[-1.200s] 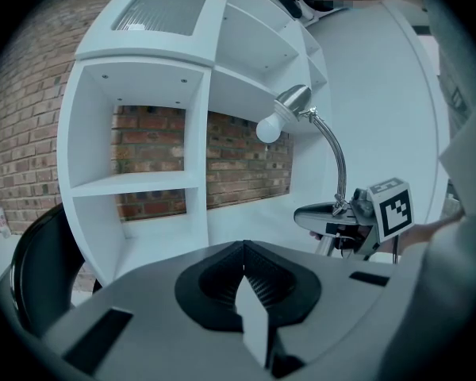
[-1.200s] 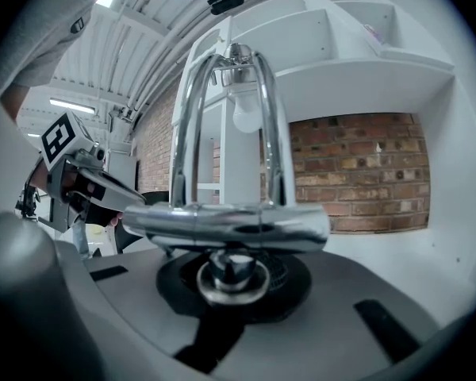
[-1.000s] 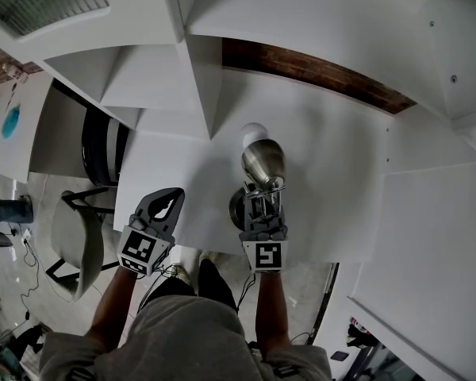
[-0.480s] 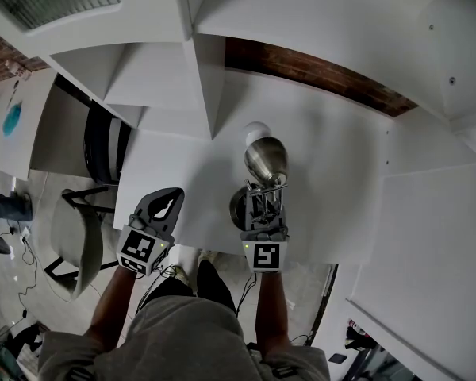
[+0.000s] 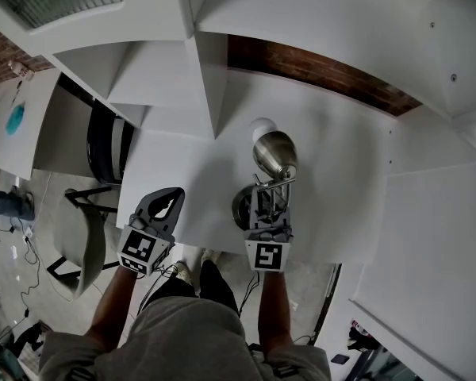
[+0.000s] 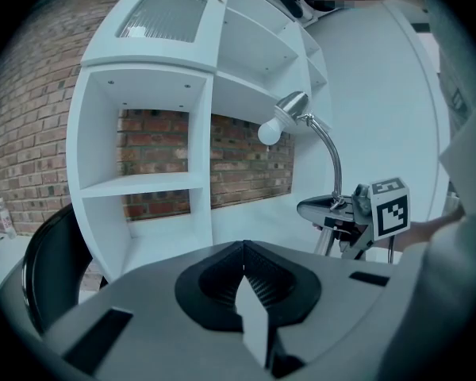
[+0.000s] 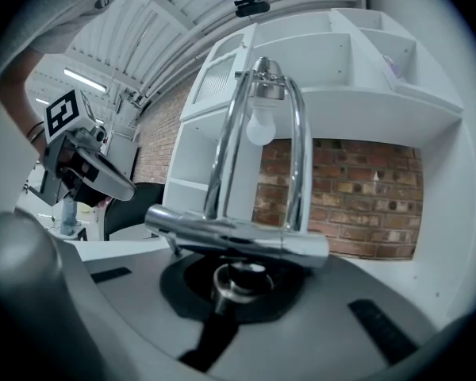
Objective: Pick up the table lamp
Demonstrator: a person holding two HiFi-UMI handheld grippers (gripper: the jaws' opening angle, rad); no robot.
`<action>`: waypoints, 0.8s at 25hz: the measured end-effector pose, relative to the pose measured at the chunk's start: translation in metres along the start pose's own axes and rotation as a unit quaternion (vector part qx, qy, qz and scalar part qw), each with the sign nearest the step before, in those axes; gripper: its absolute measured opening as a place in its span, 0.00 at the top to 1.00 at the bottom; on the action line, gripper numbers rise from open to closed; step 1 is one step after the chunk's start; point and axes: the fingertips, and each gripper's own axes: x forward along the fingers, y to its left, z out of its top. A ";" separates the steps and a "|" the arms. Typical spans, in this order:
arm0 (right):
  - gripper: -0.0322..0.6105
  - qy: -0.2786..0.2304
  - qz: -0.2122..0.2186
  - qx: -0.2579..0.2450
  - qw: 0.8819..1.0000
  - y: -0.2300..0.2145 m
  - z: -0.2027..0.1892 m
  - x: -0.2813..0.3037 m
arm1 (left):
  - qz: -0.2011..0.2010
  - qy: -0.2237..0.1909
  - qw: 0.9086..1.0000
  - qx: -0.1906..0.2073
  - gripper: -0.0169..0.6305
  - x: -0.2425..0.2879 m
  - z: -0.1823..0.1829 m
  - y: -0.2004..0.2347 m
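1. Right now we are holding the right gripper (image 5: 268, 203) over the near edge of the white surface (image 5: 349, 181), with its jaws pointing away from us.
2. Those jaws are pressing together on the table lamp (image 5: 274, 155), low on its chrome stem just above the round dark base (image 5: 242, 205). In the right gripper view a ringed fitting (image 7: 236, 280) is sitting between them, and a chrome crossbar (image 7: 238, 235) is lying across just beyond.
3. The table lamp is standing a little right of the middle of the surface, close to the near edge. Its metal shade is leaning toward the far side and its white bulb (image 5: 262, 127) is facing the shelving unit (image 5: 206, 78).
4. We are not able to tell whether the base is resting on the surface or hanging just above it.
5. We are holding the left gripper (image 5: 168, 199) over the near edge too, left of the table lamp and well apart from it. Its jaws are together with nothing between them.
6. The shelving unit is rising at the far side, with a brick wall (image 5: 325, 74) showing behind it. A dark chair (image 5: 103, 145) is standing off the left end of the surface.
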 end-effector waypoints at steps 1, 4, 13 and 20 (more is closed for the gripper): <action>0.92 -0.003 -0.004 0.009 1.000 -0.002 0.001 -0.001 | 0.001 0.000 1.000 0.000 0.97 -0.001 0.000 0.000; 0.92 -0.019 -0.011 0.052 0.998 -0.008 0.007 -0.003 | 0.002 0.002 1.000 0.000 0.97 -0.002 0.000 -0.001; 0.92 -0.017 0.001 0.016 1.000 0.006 0.018 -0.008 | 0.002 -0.008 1.000 0.002 0.97 -0.015 0.007 -0.002; 0.92 -0.034 -0.008 0.027 0.999 0.014 0.047 -0.022 | 0.006 -0.033 0.999 0.007 0.97 -0.041 0.017 0.002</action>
